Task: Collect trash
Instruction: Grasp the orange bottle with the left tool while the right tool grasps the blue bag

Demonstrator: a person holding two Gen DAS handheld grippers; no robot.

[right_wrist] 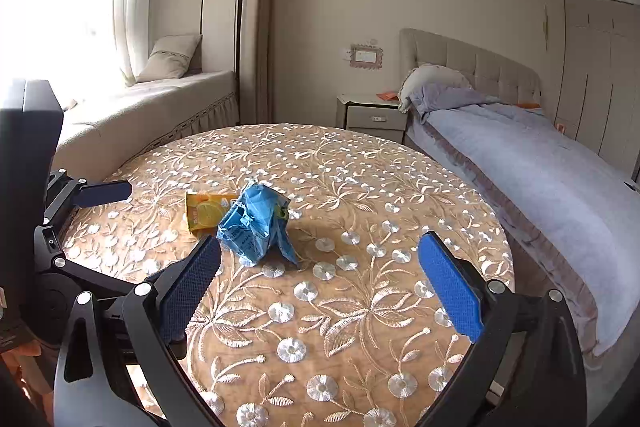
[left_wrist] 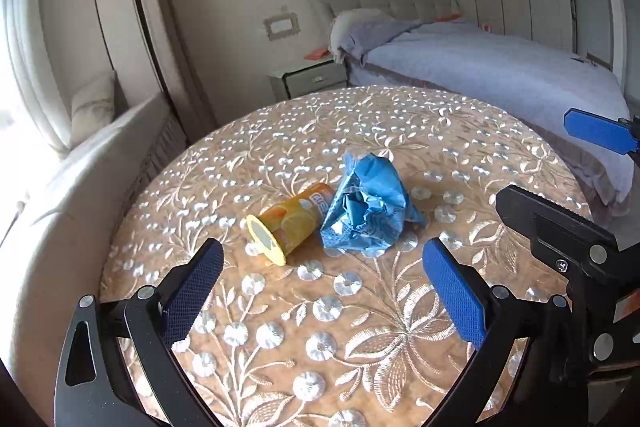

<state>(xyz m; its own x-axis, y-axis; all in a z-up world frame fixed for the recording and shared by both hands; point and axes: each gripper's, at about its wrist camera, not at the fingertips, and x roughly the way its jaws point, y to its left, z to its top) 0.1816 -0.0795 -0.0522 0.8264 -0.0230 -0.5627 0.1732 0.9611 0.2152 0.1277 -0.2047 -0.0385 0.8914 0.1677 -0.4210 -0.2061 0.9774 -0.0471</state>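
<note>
On the round table (left_wrist: 460, 131) lies a tan cloth with a raised embroidery of silver flowers and pale leaves, shiny where the light falls. Near its middle lie two pieces of trash. The orange cup (left_wrist: 290, 221) is a small paper tube with a picture of orange slices; it lies on its side, its round pale end turned toward the left wrist camera. The blue wrapper (left_wrist: 366, 209) is a crumpled, glossy plastic bag with many sharp folds. It touches the cup at the cup's far end, and in the right wrist view it stands in front of the cup (right_wrist: 208, 213) and hides a part of it.

The left gripper (left_wrist: 322, 267) hangs above the cloth, released, its two blue pads with a fine grid texture spread wide, and holds nothing; the cup and the wrapper lie just ahead between the fingers. The right gripper (right_wrist: 320, 263) is also spread wide and empty, with the wrapper (right_wrist: 256, 223) just beside its left pad.

Behind the table stand a bed (right_wrist: 540, 167) with a grey-blue soft blanket and a padded beige headboard, and a small nightstand (right_wrist: 374, 117).
</note>
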